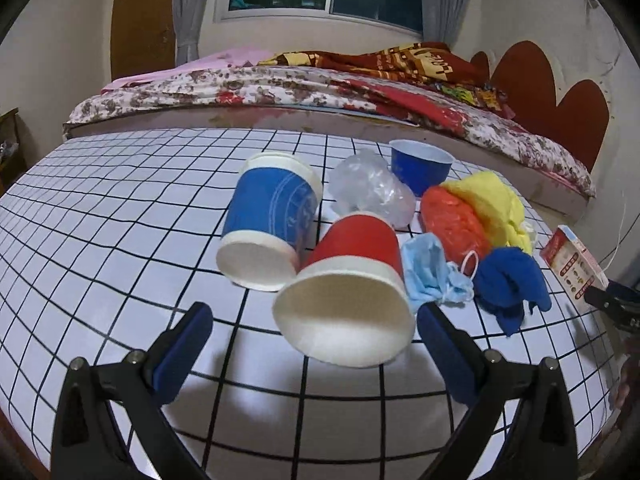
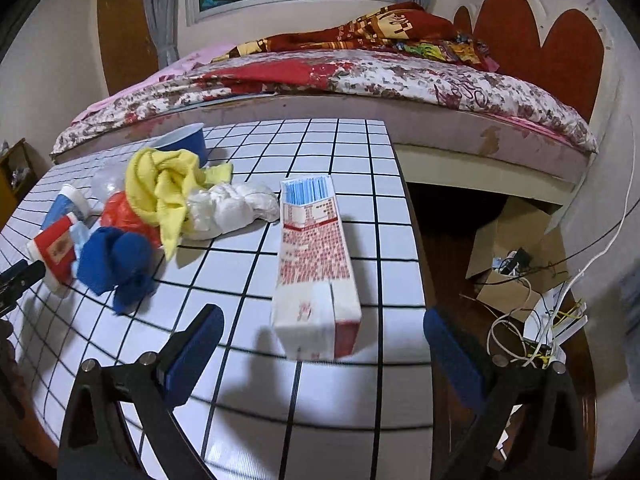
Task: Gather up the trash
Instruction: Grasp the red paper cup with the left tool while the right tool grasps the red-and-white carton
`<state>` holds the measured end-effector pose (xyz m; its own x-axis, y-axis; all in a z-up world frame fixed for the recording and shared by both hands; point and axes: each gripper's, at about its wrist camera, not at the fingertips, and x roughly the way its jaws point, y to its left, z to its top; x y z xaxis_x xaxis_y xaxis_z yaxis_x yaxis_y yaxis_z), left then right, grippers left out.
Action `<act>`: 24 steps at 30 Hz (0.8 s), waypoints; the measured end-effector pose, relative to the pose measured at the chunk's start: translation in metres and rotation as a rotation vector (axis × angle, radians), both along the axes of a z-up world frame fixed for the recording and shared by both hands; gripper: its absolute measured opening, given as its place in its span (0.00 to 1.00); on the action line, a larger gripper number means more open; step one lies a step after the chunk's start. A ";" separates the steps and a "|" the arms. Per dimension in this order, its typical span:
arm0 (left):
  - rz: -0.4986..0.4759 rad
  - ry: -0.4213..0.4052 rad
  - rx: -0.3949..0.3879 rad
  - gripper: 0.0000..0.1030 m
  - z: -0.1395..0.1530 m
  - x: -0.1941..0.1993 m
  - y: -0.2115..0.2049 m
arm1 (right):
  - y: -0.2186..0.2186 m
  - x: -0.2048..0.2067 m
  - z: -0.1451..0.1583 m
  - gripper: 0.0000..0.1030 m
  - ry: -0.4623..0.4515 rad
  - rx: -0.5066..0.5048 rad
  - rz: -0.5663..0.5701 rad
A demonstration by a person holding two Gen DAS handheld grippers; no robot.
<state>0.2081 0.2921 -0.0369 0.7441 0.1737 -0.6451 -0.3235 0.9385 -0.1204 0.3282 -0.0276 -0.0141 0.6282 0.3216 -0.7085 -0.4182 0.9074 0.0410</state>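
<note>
A red paper cup (image 1: 352, 280) lies on its side with its mouth toward my left gripper (image 1: 316, 340), which is open just in front of it. Beside it lie a blue paper cup (image 1: 268, 220), a clear plastic bag (image 1: 372, 188), a blue bowl (image 1: 420, 164), an orange bag (image 1: 454, 220), a yellow cloth (image 1: 496, 204), a blue face mask (image 1: 430, 272) and a blue cloth (image 1: 508, 284). My right gripper (image 2: 324, 344) is open just short of a red-and-white carton (image 2: 316, 276) near the table's right edge. A white wad (image 2: 232, 208) lies behind the carton.
The white gridded table (image 1: 100, 220) stands against a bed (image 1: 280, 88) with a floral cover. Right of the table edge (image 2: 408, 208) the floor holds cardboard (image 2: 512, 248) and tangled cables (image 2: 536, 320). The left half of the table is bare grid.
</note>
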 end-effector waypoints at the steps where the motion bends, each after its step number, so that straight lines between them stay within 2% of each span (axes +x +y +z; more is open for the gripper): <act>1: -0.004 0.002 -0.003 0.95 0.000 0.001 0.000 | 0.002 0.002 -0.001 0.92 0.005 -0.002 0.001; 4: -0.014 0.012 -0.005 0.89 -0.001 0.006 -0.001 | 0.005 0.008 -0.006 0.87 0.018 -0.004 0.003; 6: -0.023 0.029 0.001 0.80 -0.002 0.010 -0.001 | 0.008 0.010 -0.008 0.81 0.029 -0.002 0.006; 7: -0.035 0.041 0.006 0.67 -0.003 0.012 -0.003 | 0.008 0.011 -0.009 0.76 0.035 0.001 0.007; 9: -0.053 0.036 0.034 0.61 -0.002 0.010 -0.008 | 0.009 0.011 -0.011 0.62 0.049 0.008 0.009; 11: -0.072 0.030 0.043 0.54 0.001 0.006 -0.012 | 0.009 0.010 -0.013 0.37 0.060 0.009 0.010; 18: -0.066 -0.006 0.056 0.53 0.008 -0.016 -0.020 | -0.002 -0.017 -0.001 0.37 -0.008 0.028 0.027; 24: -0.004 -0.047 0.038 0.53 0.017 -0.036 -0.022 | -0.019 -0.046 0.017 0.37 -0.064 0.041 0.042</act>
<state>0.1718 0.2704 -0.0197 0.7740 0.1948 -0.6025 -0.3148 0.9440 -0.0991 0.2826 -0.0462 0.0033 0.6569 0.3764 -0.6533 -0.4585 0.8873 0.0501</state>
